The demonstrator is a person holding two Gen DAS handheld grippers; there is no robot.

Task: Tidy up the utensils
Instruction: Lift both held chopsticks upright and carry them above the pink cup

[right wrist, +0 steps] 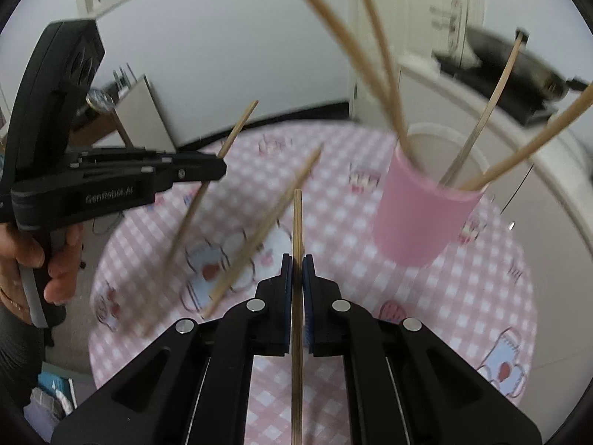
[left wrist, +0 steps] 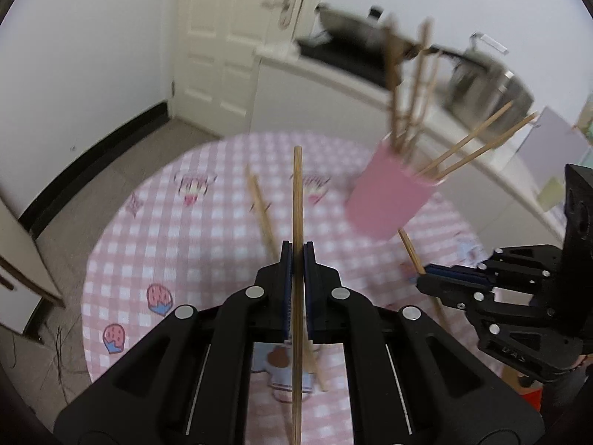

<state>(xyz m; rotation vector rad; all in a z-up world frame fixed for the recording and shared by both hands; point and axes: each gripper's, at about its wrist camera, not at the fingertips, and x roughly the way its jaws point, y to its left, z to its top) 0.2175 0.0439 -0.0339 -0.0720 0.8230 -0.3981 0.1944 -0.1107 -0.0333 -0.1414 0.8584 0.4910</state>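
**A:** Where are the chopsticks relative to each claw?

**B:** In the left wrist view, the left claw [left wrist: 297, 256] is clamped on one wooden chopstick [left wrist: 297, 200]. The stick runs straight up the middle between the two pads, its far end sticking out well ahead of the fingertips and its near end passing back under the claw body. In the right wrist view, the right claw [right wrist: 297, 267] is likewise closed on its own chopstick [right wrist: 297, 222], which also sits centred between the pads and pokes out ahead.

**A:** What lies beyond the claws?

**B:** Ahead and to the right of each claw stands a pink cup [left wrist: 389, 200], holding several more chopsticks [left wrist: 474, 144] that fan out of its rim. One loose chopstick [left wrist: 263, 211] lies on the tablecloth just left of the left claw's tips. From the right claw's view, another loose stick [right wrist: 267, 226] lies ahead and to the left, slanting away.

**A:** Can each claw see the other?

**B:** Yes. From the left claw, the right claw appears low at the right edge. From the right claw, the left one appears at the left, its handle gripped by a person's hand [right wrist: 44, 259].

**A:** And the surface?

**B:** A round table [left wrist: 155, 230] under a pink checked cloth with cartoon prints. The views are blurred.
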